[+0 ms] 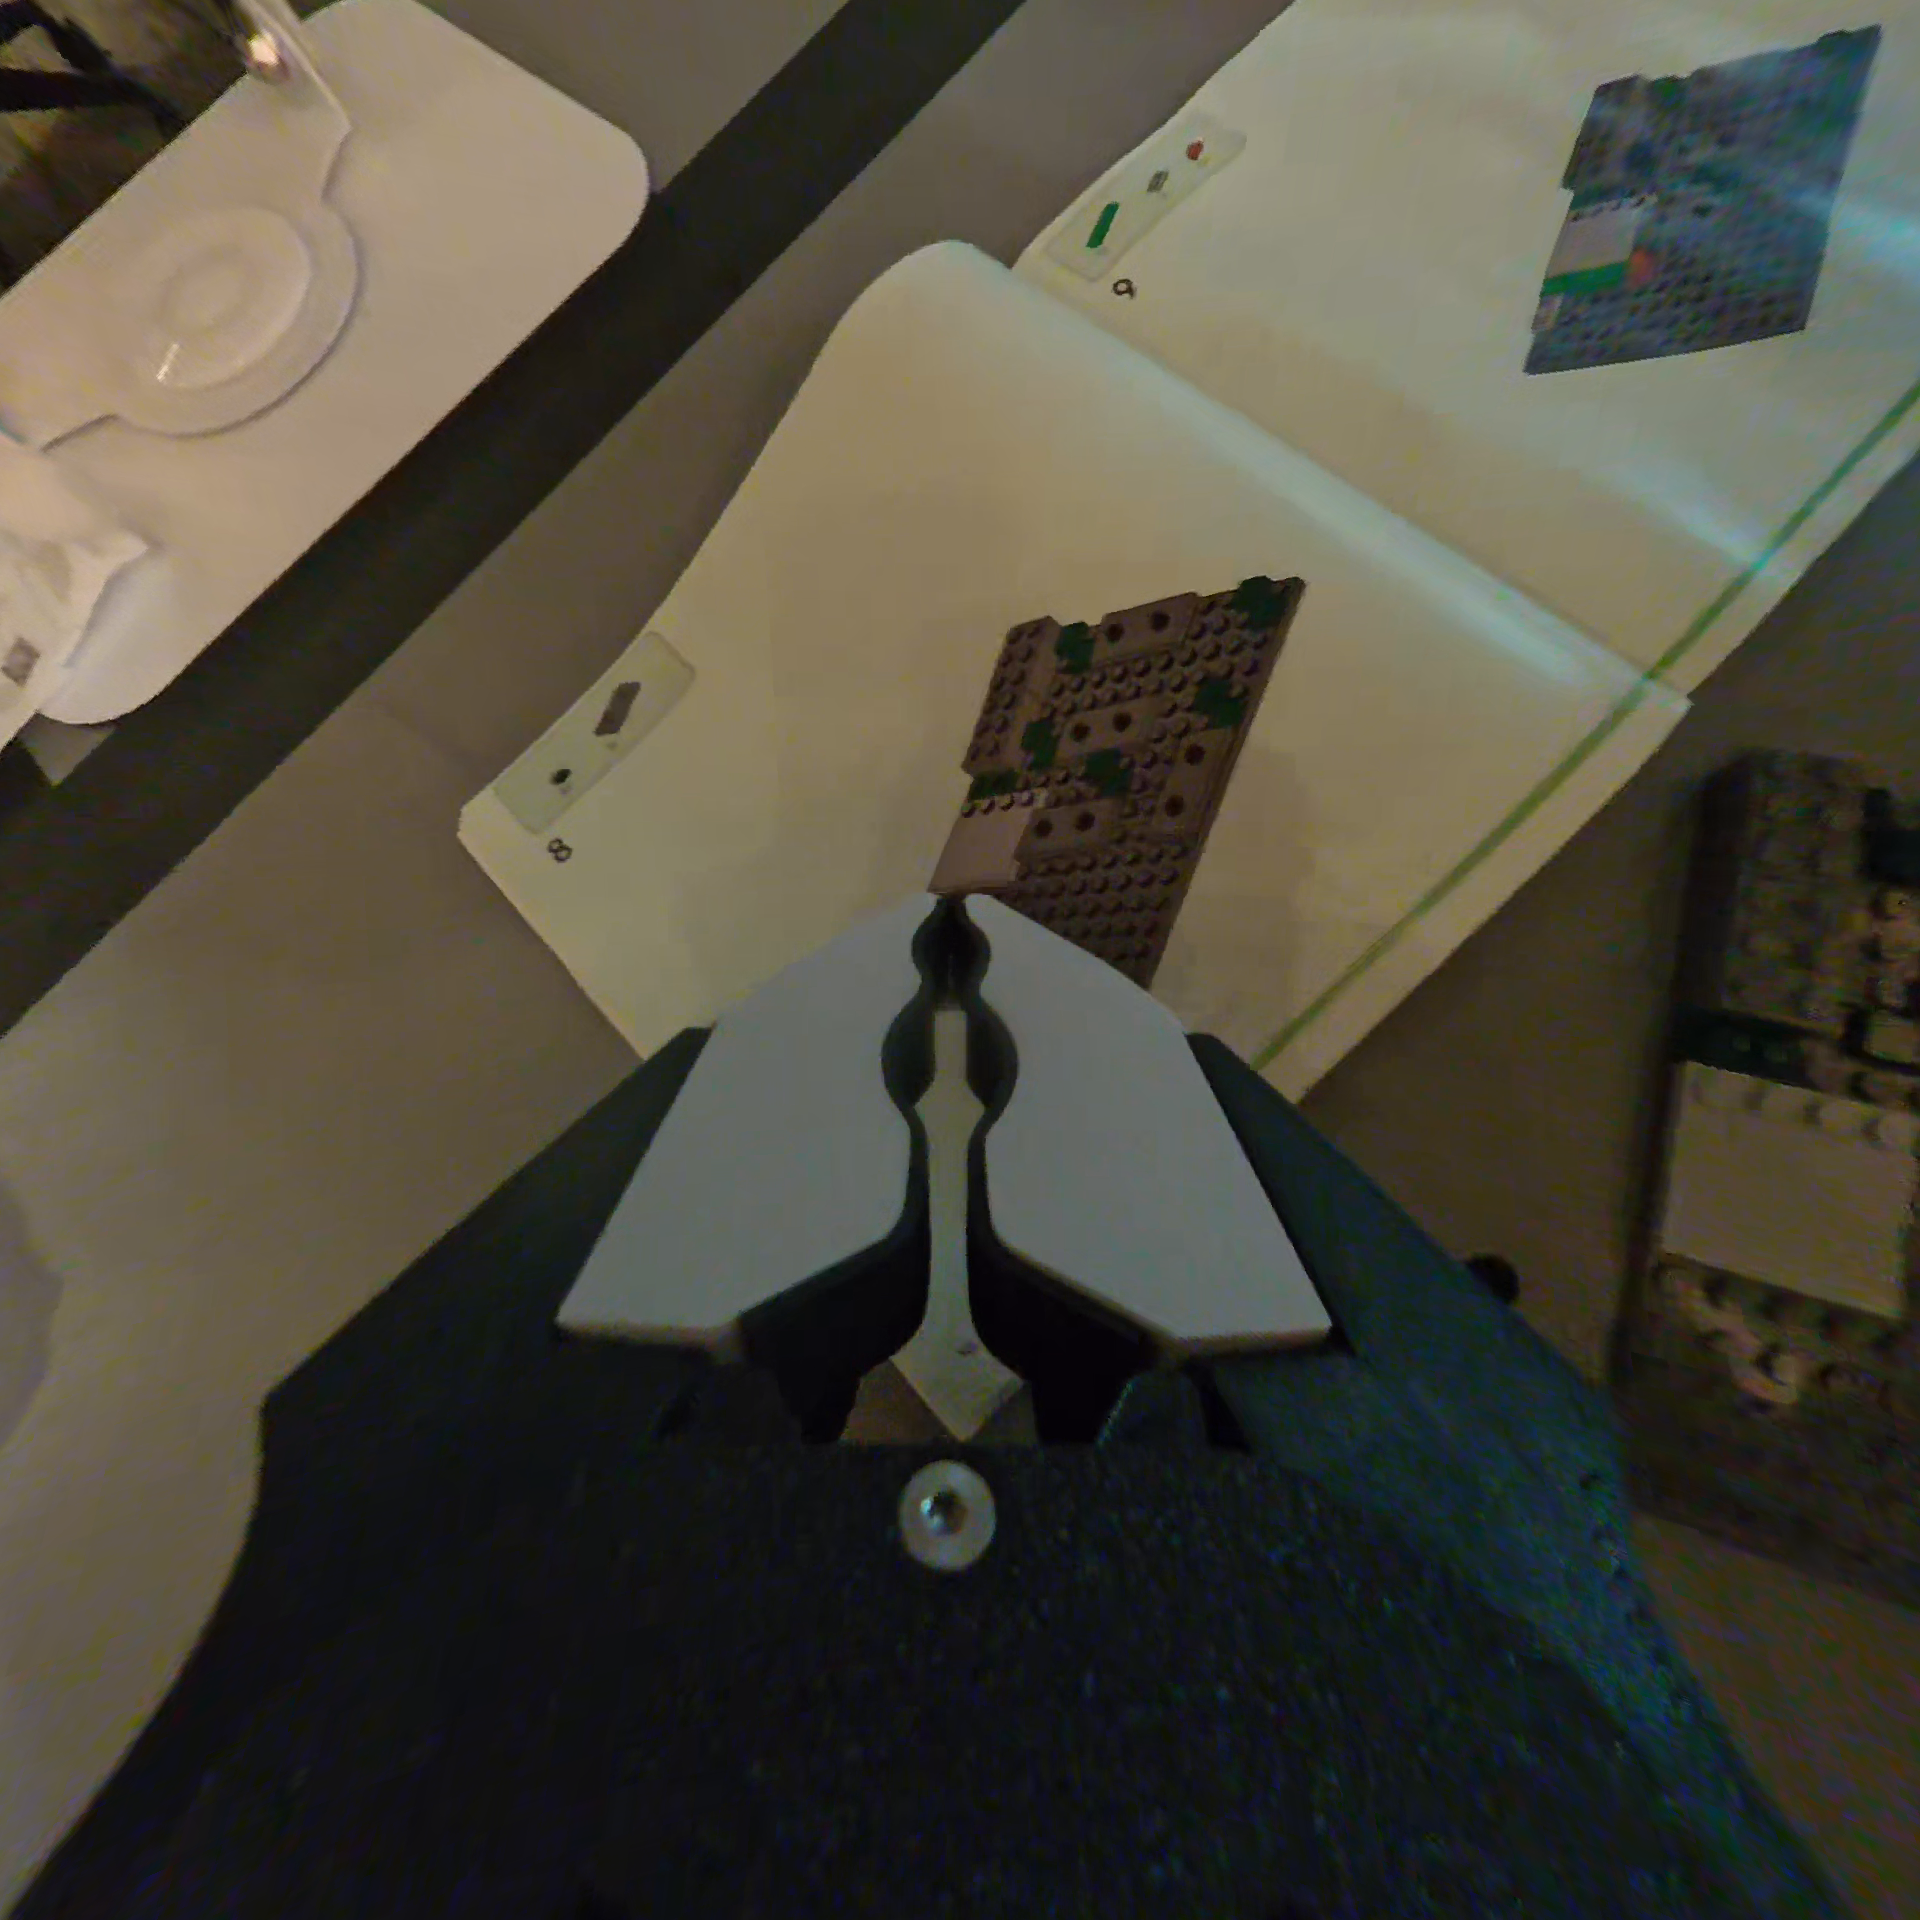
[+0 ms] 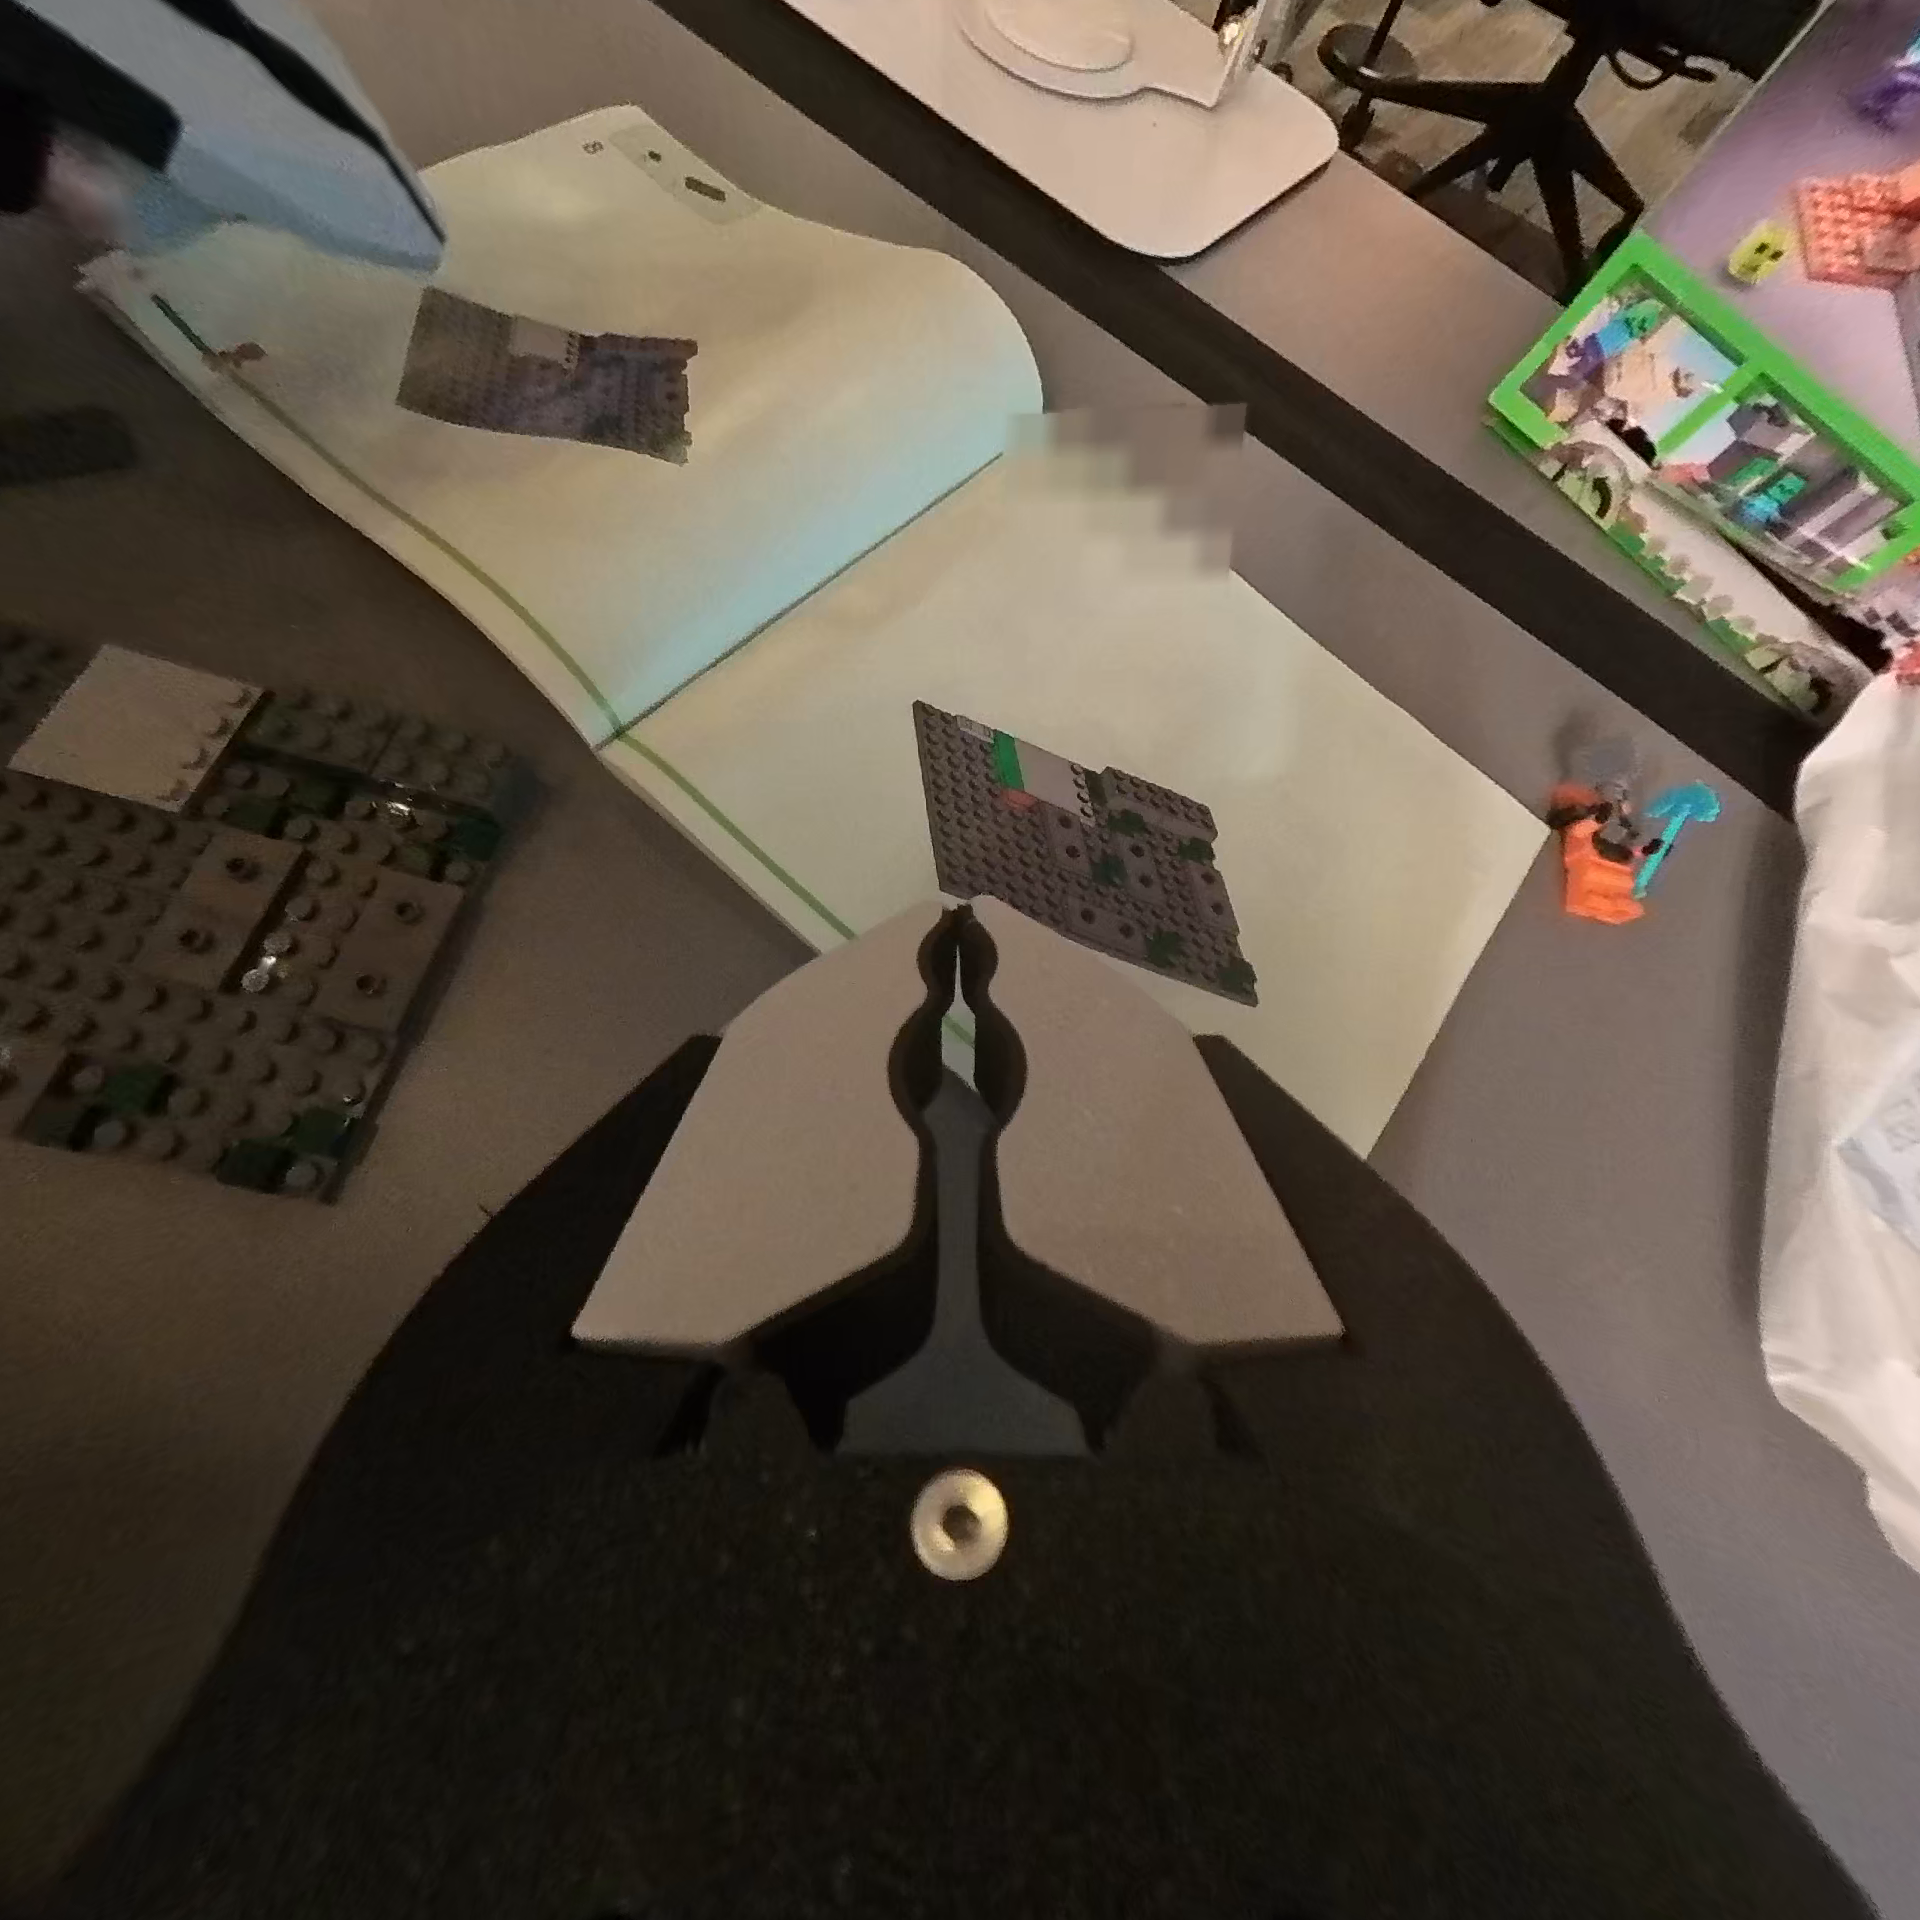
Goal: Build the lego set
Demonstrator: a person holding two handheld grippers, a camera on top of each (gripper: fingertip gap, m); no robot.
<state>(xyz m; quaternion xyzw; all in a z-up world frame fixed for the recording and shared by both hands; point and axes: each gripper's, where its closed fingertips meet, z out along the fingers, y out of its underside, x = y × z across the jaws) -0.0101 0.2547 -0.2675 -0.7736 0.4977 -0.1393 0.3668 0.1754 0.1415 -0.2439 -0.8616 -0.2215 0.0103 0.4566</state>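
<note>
The open instruction booklet (image 1: 1039,499) lies on the grey table, its pages picturing the grey studded build. My left gripper (image 1: 951,909) is shut and empty, hovering over the booklet's near page. The real lego build (image 1: 1787,1143), a grey studded plate with a white tile and dark green bits, sits at the right edge. In the right wrist view my right gripper (image 2: 961,914) is shut and empty above the booklet (image 2: 790,582). The build (image 2: 218,914) lies to its left. The other gripper (image 2: 260,135) shows at the top left.
A small orange and cyan lego figure (image 2: 1621,842) stands right of the booklet. The green-framed lego box (image 2: 1704,436) lies at the far right by the table edge. A white plastic bag (image 2: 1849,1091) is at the right. A white tray (image 1: 281,260) sits beyond a dark gap. The gap from one gripper's tips to the other's is roughly 25 cm.
</note>
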